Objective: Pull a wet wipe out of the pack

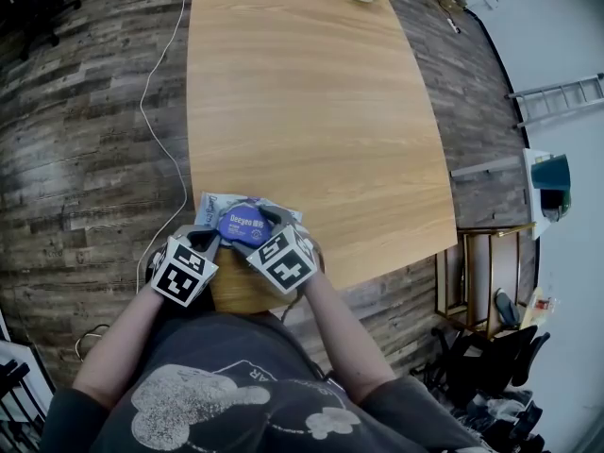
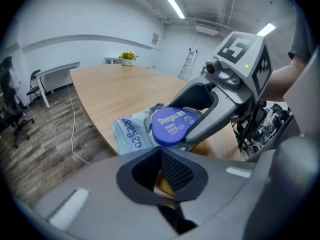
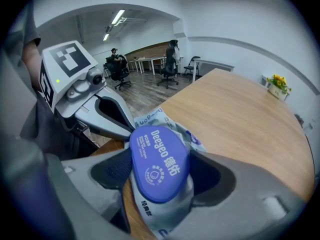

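- Beneath the wet wipe pack (image 1: 211, 205), the surface (image 1: 311, 111); the pack sits at its near edge.
- Over the pack, right tongs (image 3: 161, 176) clamp its blue lid (image 3: 159, 156); left tongs (image 2: 167, 170) beside it are closed, empty.
- Best, I'd say: left tongs steady the pack while the lid lifts slowly.

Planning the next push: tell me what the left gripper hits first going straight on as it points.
The left gripper, jaws shut, would likely meet the blue lid first; depth unclear.
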Demonstrator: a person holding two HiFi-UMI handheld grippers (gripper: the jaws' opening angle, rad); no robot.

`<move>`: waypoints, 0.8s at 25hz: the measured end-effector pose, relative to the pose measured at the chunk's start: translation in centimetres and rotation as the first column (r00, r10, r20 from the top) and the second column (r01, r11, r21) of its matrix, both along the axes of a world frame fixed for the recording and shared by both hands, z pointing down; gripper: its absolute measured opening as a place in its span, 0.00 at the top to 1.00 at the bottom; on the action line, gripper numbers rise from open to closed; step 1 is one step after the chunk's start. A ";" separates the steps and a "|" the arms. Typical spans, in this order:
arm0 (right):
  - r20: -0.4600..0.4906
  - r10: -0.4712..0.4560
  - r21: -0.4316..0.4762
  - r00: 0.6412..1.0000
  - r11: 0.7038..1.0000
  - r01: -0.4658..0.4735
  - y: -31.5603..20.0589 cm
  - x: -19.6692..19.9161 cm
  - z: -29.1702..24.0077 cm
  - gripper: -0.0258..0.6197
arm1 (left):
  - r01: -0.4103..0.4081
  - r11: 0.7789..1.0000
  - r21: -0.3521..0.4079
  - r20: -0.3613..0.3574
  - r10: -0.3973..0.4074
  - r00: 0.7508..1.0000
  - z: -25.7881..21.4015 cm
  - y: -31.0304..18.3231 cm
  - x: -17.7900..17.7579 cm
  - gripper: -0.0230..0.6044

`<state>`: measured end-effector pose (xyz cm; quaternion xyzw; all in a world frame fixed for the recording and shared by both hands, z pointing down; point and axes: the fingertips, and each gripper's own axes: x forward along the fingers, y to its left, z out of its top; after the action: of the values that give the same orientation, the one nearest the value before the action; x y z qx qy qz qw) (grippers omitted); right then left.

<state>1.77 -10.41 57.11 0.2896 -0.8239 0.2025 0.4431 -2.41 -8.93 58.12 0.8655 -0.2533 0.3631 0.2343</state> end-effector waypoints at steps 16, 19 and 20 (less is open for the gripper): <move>0.043 0.004 -0.026 0.999 1.000 -0.003 0.0 0.1 -0.3 0.42 | 0.007 1.000 0.011 -0.038 -0.006 0.999 0.1 -0.1 0.1 0.94; 0.046 0.009 -0.023 0.999 1.000 -0.008 -0.1 0.0 -0.2 0.42 | 0.013 1.000 0.009 -0.037 -0.013 0.999 0.1 -0.1 0.0 0.94; 0.048 0.010 -0.022 0.999 1.000 -0.009 -0.1 0.0 -0.2 0.42 | 0.013 1.000 0.007 -0.041 -0.013 0.999 0.0 -0.1 0.1 0.94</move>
<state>1.78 -10.52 56.89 0.2838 -0.8306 0.2207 0.4253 -2.36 -9.05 58.13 0.8720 -0.2554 0.3426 0.2386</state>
